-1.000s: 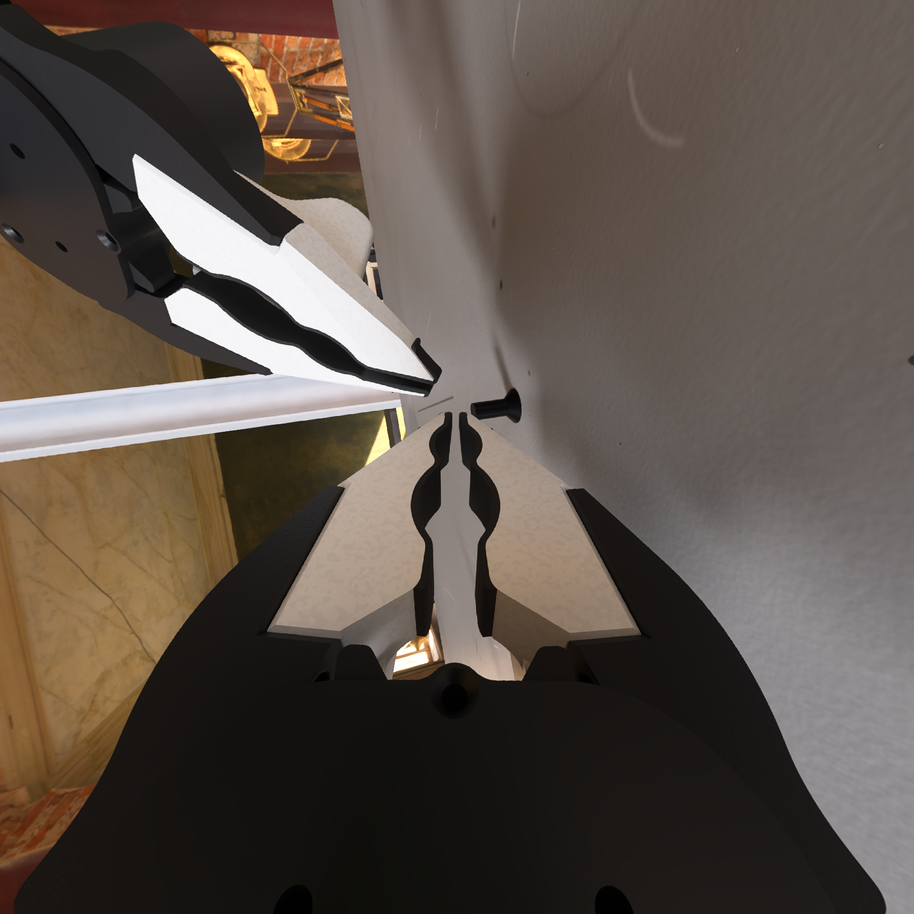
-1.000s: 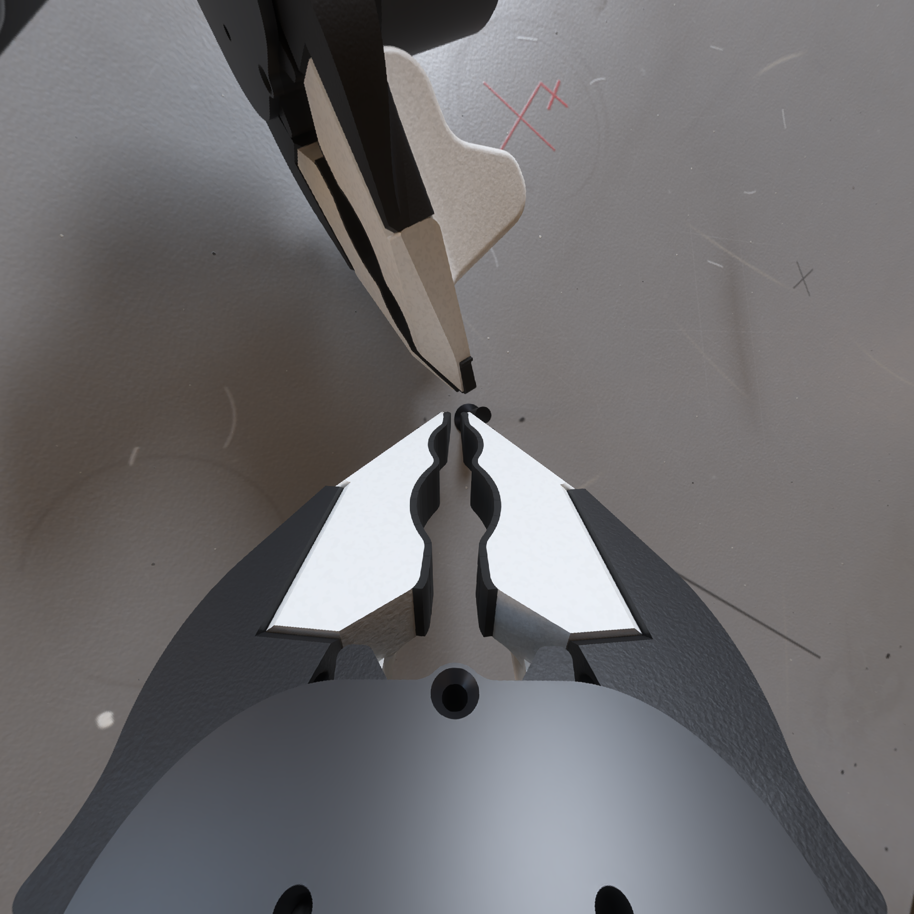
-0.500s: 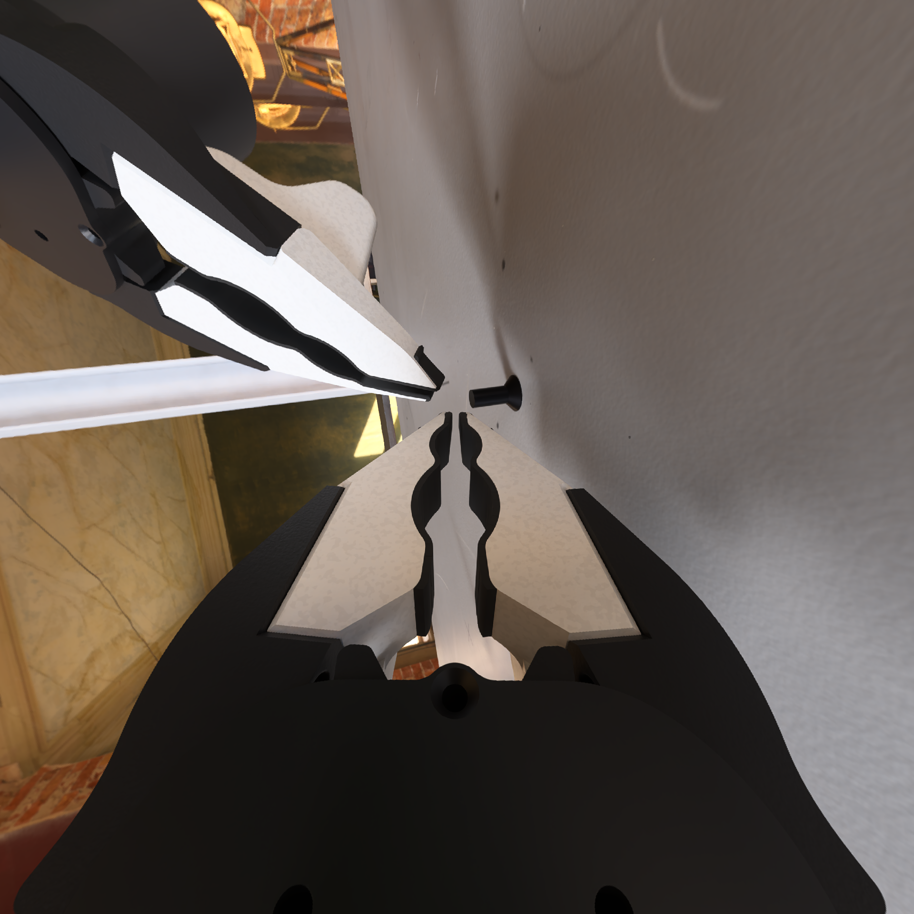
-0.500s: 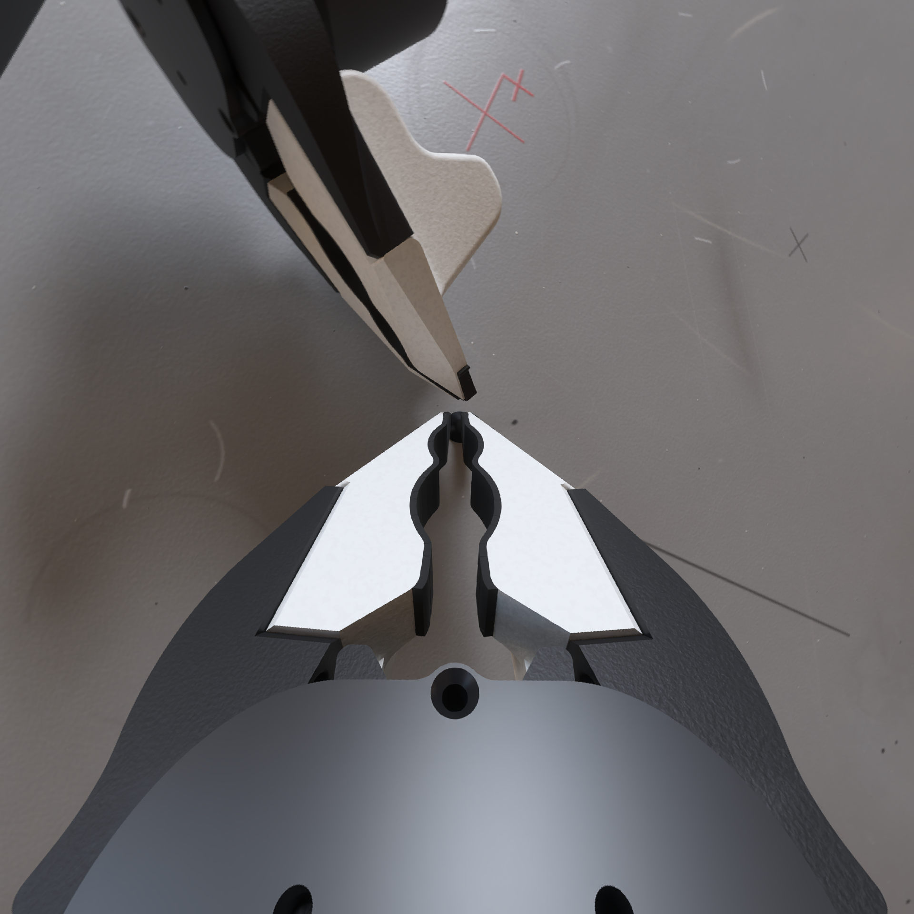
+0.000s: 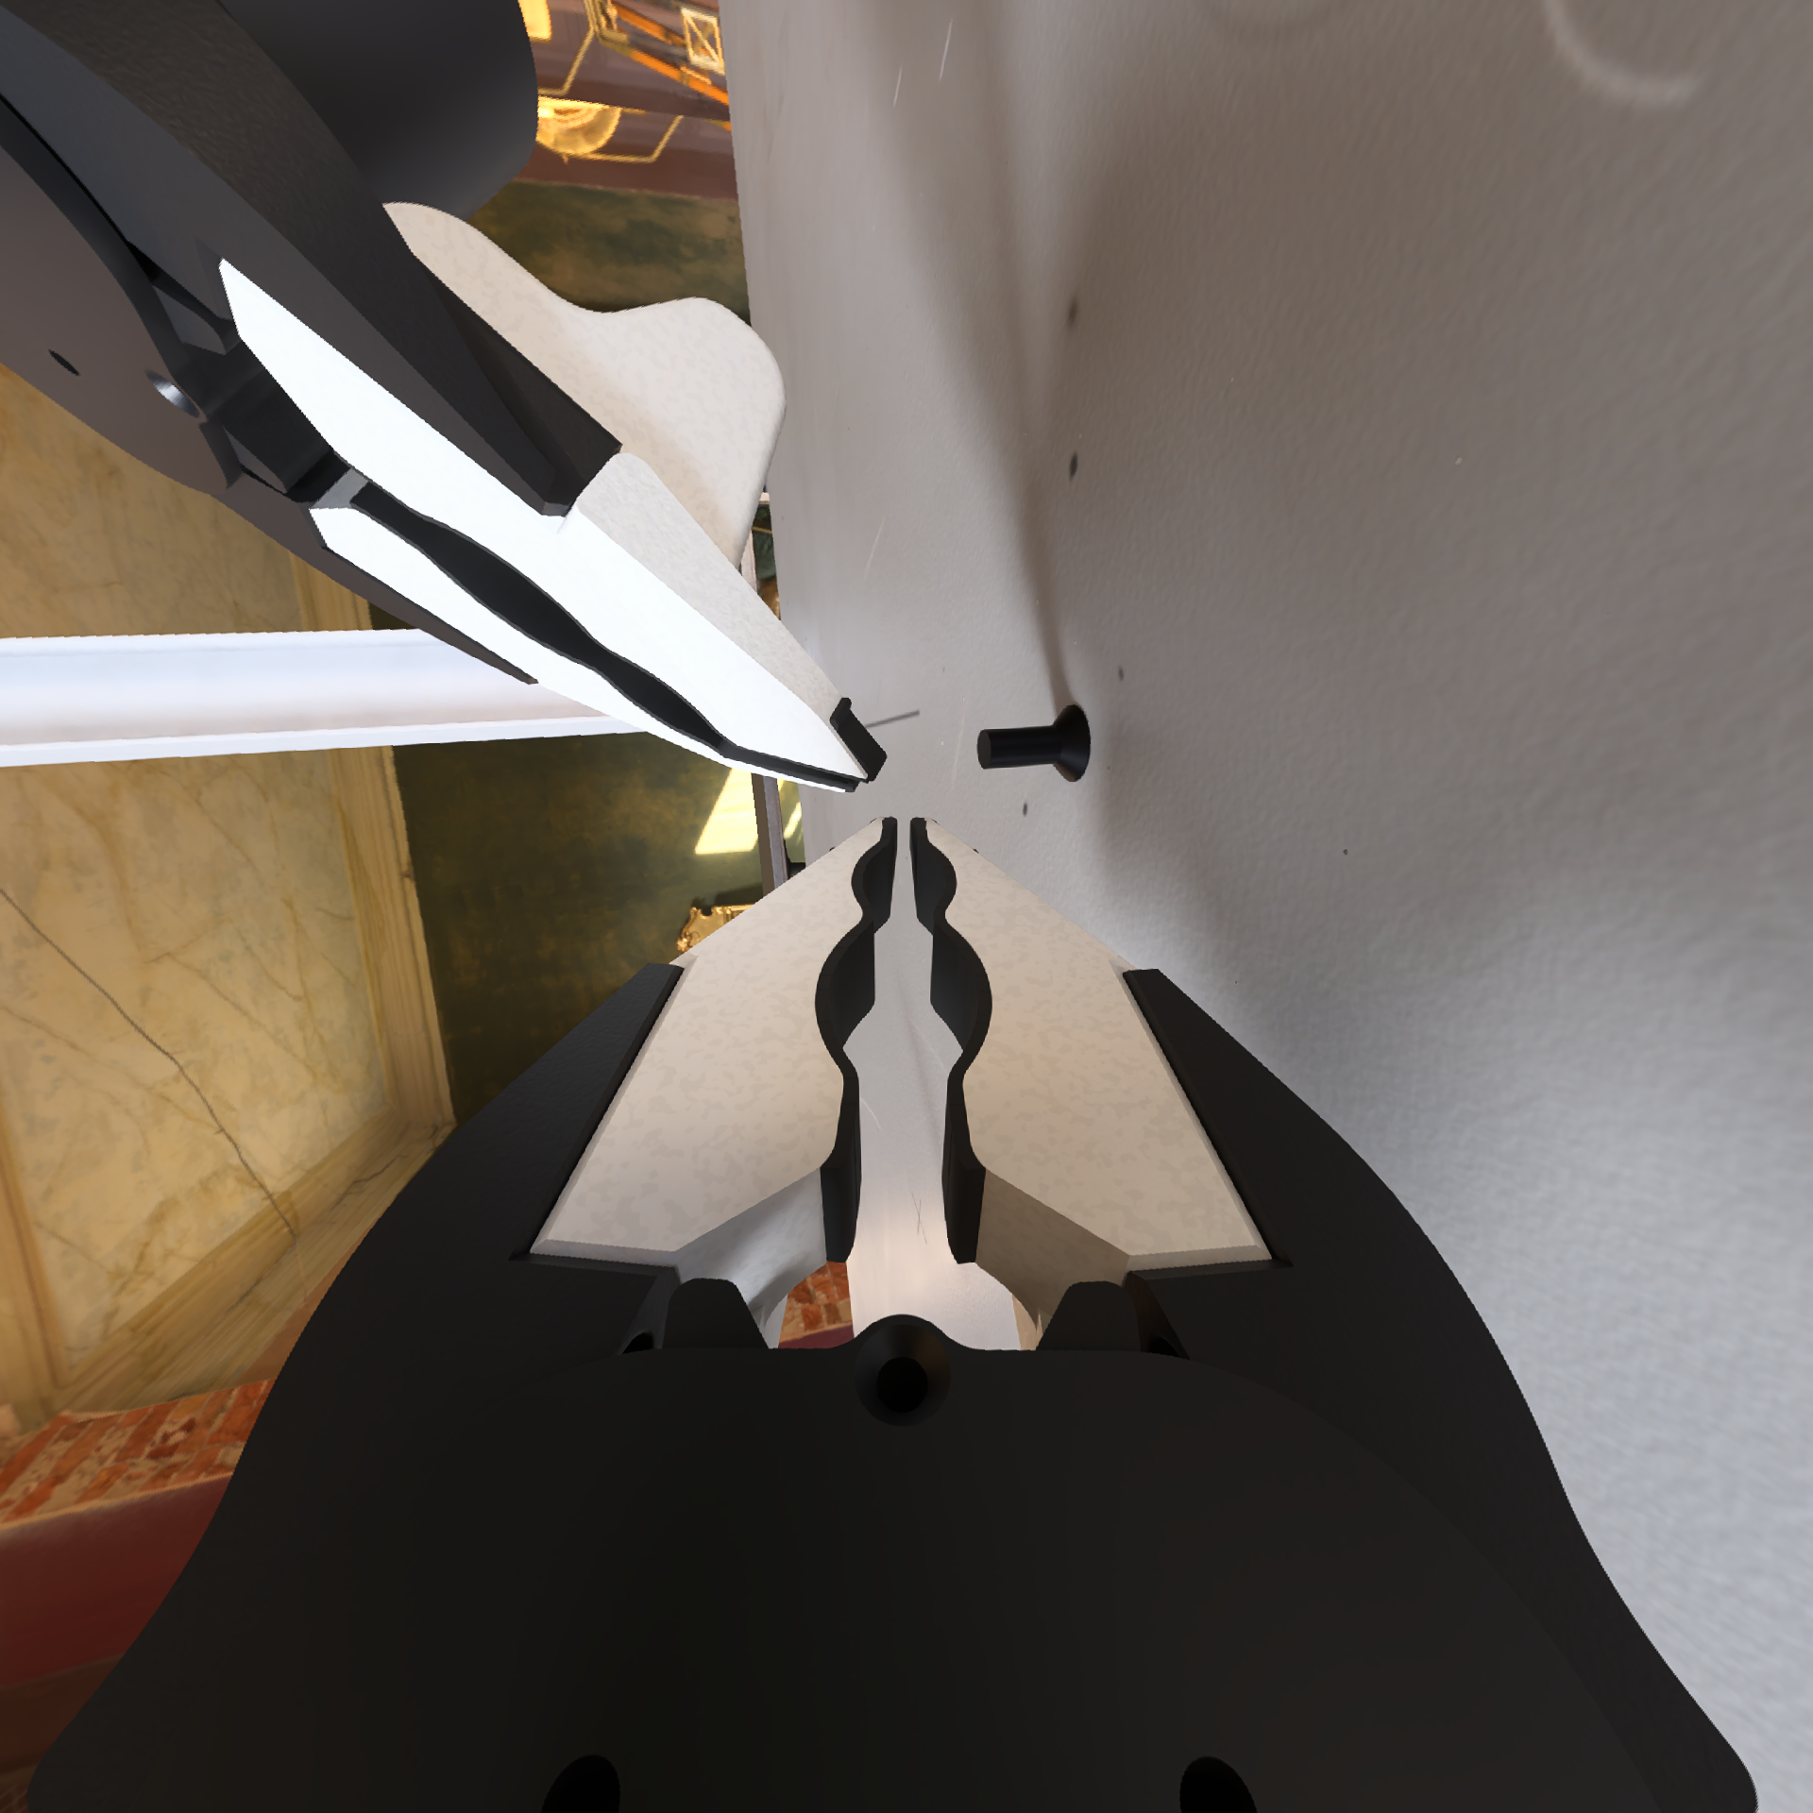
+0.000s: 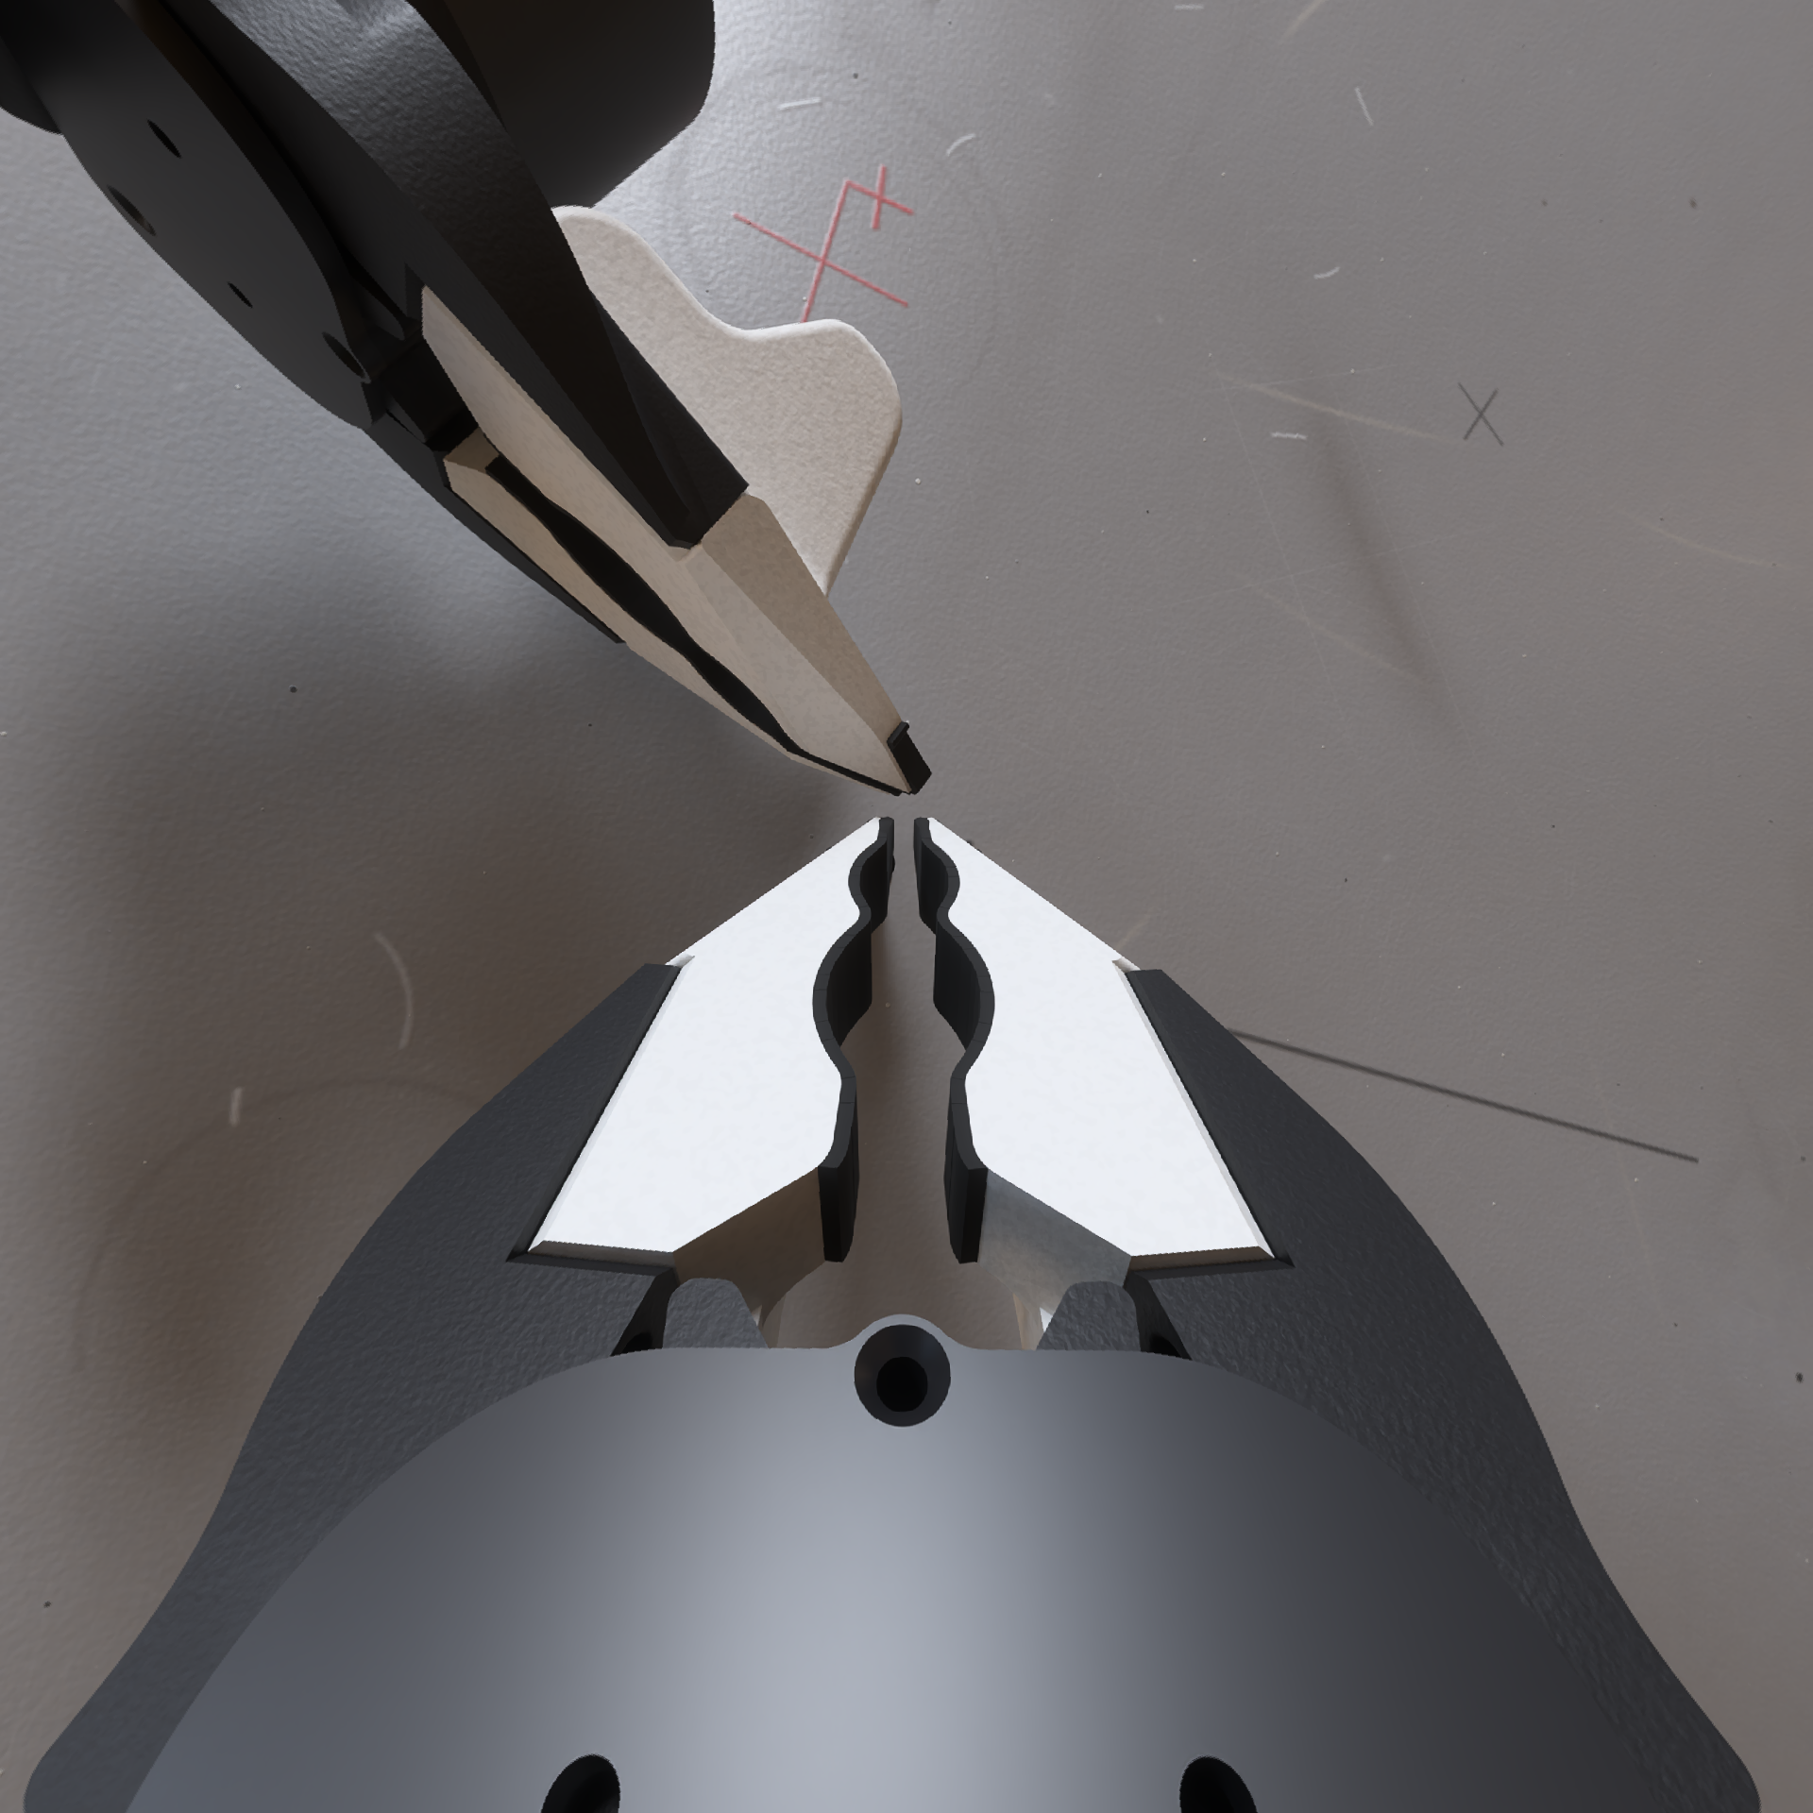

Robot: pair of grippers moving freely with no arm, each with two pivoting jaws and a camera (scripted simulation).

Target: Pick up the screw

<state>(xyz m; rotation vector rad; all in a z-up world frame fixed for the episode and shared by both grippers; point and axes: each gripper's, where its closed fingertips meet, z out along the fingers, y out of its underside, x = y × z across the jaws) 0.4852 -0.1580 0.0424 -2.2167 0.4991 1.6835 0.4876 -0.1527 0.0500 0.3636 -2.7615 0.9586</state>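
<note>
A small black screw (image 5: 1038, 742) stands on its head on the pale table (image 5: 1373, 883), which fills the right of the rolled left wrist view. My left gripper (image 5: 904, 826) is shut and empty, with its tips a short way off the table and beside the screw's shaft end. My right gripper (image 5: 855, 757) reaches in from the upper left, shut and empty, with its tip just short of the screw. In the right wrist view my right gripper (image 6: 905, 827) points down at the grey table (image 6: 1373, 687), and the left gripper (image 6: 907, 770) nearly meets it tip to tip. No screw shows there.
The table edge (image 5: 755, 392) runs down the left wrist view, with a white rail (image 5: 245, 687) and a marbled wall beyond it. Red crossed lines (image 6: 834, 250), a small grey cross (image 6: 1481, 414) and scratches mark the table in the right wrist view.
Both grippers have drawn back from the table together, tips still close. The screw stays on the table, now farther from the tips. It showed at my right fingertips before and is now out of sight.
</note>
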